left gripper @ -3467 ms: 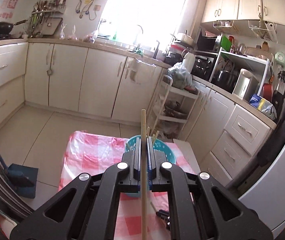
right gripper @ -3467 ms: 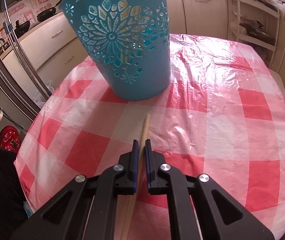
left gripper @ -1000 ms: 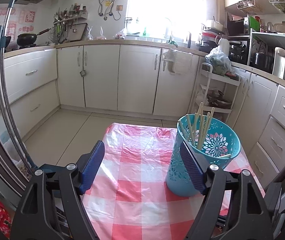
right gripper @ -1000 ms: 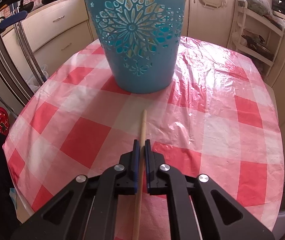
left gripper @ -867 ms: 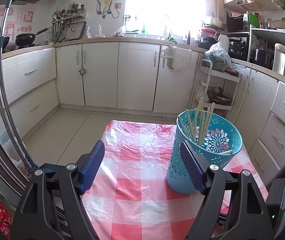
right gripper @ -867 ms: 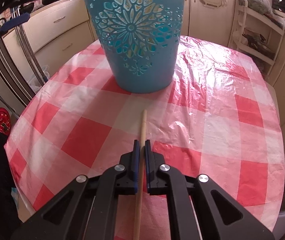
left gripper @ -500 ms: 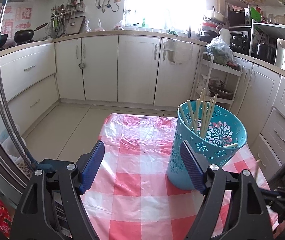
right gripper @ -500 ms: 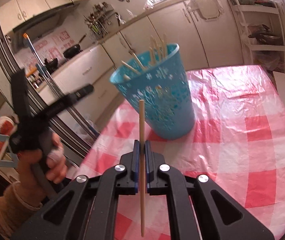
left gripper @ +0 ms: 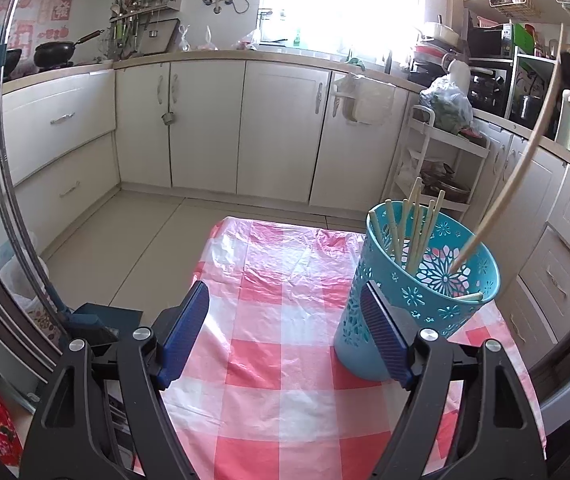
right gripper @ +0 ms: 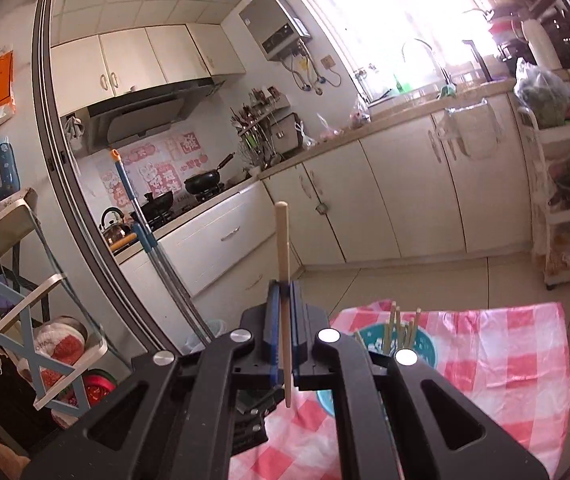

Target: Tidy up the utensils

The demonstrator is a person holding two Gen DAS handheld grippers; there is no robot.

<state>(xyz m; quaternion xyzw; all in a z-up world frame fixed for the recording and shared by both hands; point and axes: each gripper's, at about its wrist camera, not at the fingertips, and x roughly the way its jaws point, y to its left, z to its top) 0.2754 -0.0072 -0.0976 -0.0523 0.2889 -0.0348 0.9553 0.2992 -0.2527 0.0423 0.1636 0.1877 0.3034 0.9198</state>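
A pierced blue basket [left gripper: 417,292] holding several wooden chopsticks [left gripper: 413,224] stands on the red-and-white checked tablecloth [left gripper: 277,360]. My left gripper [left gripper: 285,334] is open near the table's front with nothing between its pads; the basket sits just behind its right finger. My right gripper [right gripper: 283,286] is shut on one chopstick [right gripper: 283,240], held upright above the basket [right gripper: 425,346]. In the left wrist view that chopstick [left gripper: 525,160] slants down from the upper right, its lower tip inside the basket's rim.
A mop handle [left gripper: 1,160] and a dustpan [left gripper: 97,320] stand left of the table. A white trolley rack [left gripper: 441,168] is behind the basket, with kitchen cabinets all around. A shelf stand [right gripper: 25,280] is at the left, beyond the door frame.
My right gripper has lifted the chopstick off the cloth and tipped it upright over the basket. The left gripper has stayed open and almost still.
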